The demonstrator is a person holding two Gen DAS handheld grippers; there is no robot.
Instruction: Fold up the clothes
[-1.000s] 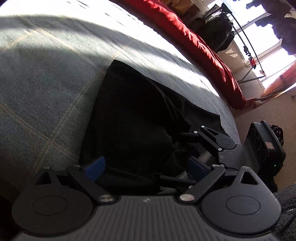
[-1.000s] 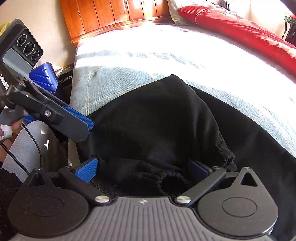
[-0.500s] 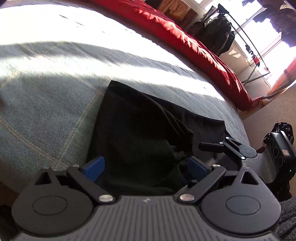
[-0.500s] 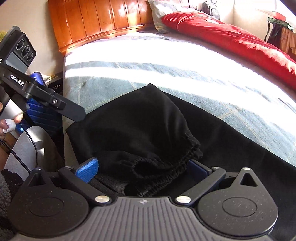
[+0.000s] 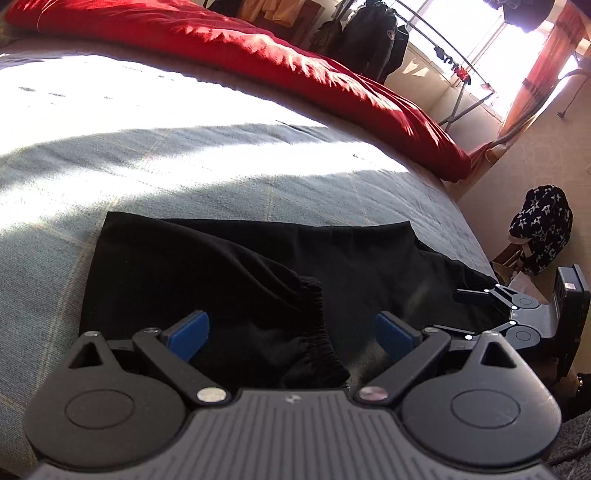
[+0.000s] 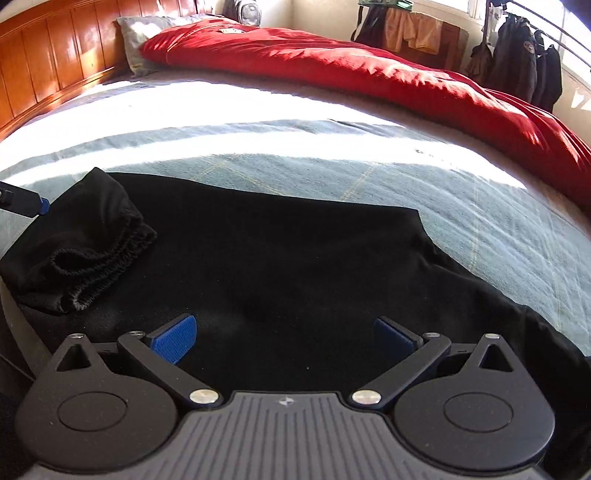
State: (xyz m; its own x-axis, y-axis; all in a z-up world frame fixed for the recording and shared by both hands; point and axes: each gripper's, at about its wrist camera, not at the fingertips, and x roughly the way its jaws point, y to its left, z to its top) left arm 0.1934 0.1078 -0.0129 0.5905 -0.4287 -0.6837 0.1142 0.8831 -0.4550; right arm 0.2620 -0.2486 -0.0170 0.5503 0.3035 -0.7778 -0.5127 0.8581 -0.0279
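Black trousers lie on the grey-blue bedspread, with one leg folded back so its elastic cuff rests on top. My left gripper hovers open just over that cuff, nothing between its blue pads. The right gripper shows at the far right of this view, open, above the cloth's edge. In the right wrist view the trousers spread wide, the cuff lies at the left, and my right gripper stands open over flat cloth. A left fingertip pokes in at the left edge.
A red duvet runs along the far side of the bed, with a grey pillow and wooden headboard beyond. Coats hang on a rack. A patterned dark garment lies on the carpet by the bed.
Both grippers have pulled back and apart along the bed edge, with the right one swinging rightward away from the cuff. The folded leg now lies loose on the trousers.
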